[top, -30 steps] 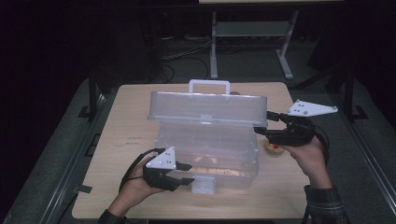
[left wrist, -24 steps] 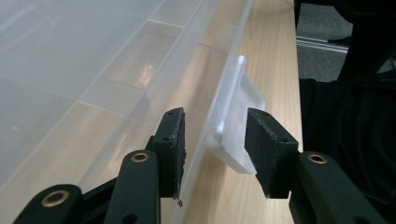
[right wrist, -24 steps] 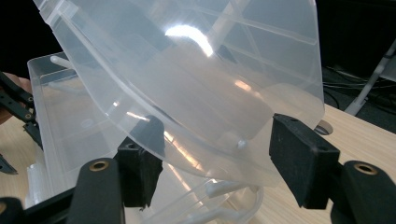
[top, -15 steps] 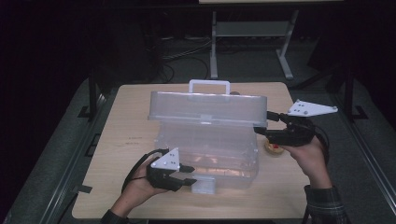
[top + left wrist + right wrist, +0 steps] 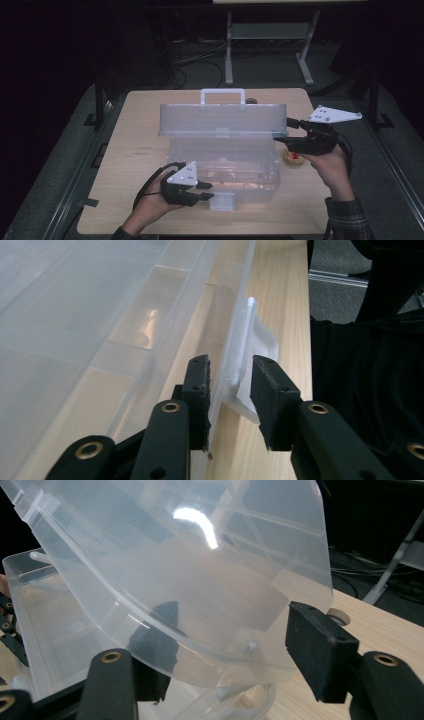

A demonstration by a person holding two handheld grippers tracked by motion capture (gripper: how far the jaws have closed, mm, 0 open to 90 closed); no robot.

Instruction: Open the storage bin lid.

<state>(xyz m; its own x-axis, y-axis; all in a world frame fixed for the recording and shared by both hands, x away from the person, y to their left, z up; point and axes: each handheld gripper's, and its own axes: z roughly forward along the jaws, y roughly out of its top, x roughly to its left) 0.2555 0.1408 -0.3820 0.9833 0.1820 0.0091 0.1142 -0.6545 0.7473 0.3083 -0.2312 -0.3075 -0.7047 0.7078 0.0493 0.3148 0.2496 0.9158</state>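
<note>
A clear plastic box (image 5: 225, 165) stands mid-table with its lid (image 5: 222, 120) raised and its white handle (image 5: 222, 95) at the back. My right gripper (image 5: 286, 132) is shut on the lid's right end: one jaw shows through the plastic inside the lid (image 5: 200, 570), the other sits outside, right gripper (image 5: 235, 630). My left gripper (image 5: 206, 191) is at the box's front, where its jaws have just been closing around the front latch (image 5: 221, 201). The latch flap (image 5: 250, 355) stands between the left gripper (image 5: 230, 380) pads, with a gap still showing on one side.
A small yellow and red round object (image 5: 293, 159) lies on the table just right of the box, under my right hand. Another small round thing (image 5: 251, 100) sits behind the lid. A metal stand (image 5: 265, 45) and cables are on the floor beyond the table.
The left gripper's jaws have narrowed around the front latch and the hand has edged slightly toward it. The right gripper and the raised lid have stayed put.
</note>
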